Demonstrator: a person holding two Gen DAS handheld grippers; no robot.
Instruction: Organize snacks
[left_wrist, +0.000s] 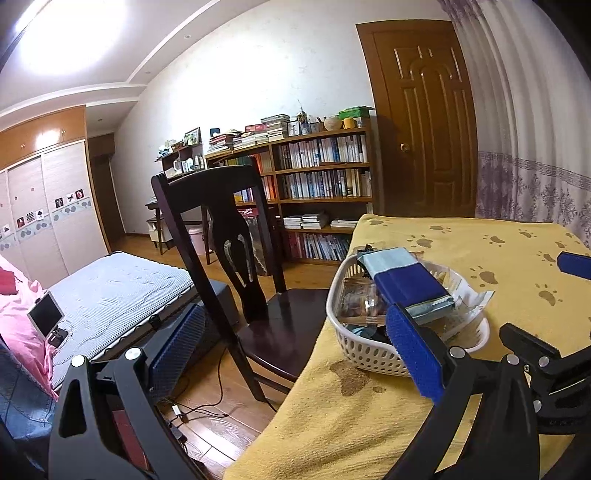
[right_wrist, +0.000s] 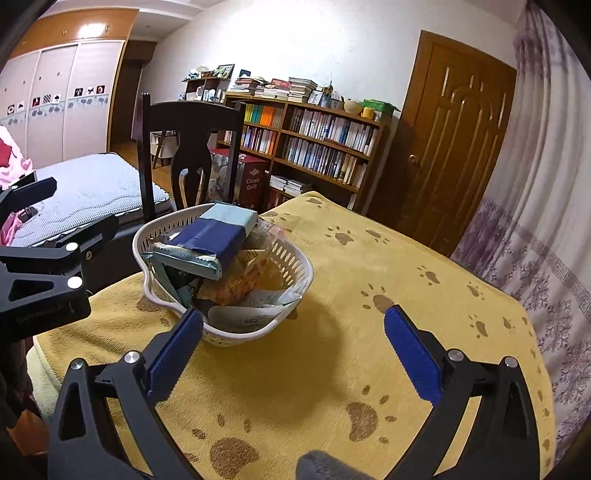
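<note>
White perforated plastic basket (right_wrist: 295, 266), rounded, sits on tabletop (right_wrist: 369, 369) covered in yellow paw-print terry. Blue/pale foil-wrapped rectangular snack pack (right_wrist: 210, 240) lies on top of the pile, long axis along the basket; print unreadable. Left tongs (left_wrist: 295, 343) and right tongs (right_wrist: 295, 347) both spread wide, holding nothing.

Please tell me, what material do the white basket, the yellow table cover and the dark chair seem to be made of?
White basket: probably moulded plastic; smooth walls with regular slots.
Yellow table cover: looks like soft towel-like fabric; fuzzy matte surface with brown paw prints.
Dark chair: likely lacquered wood; its carved back and seat show glossy reflections.
</note>
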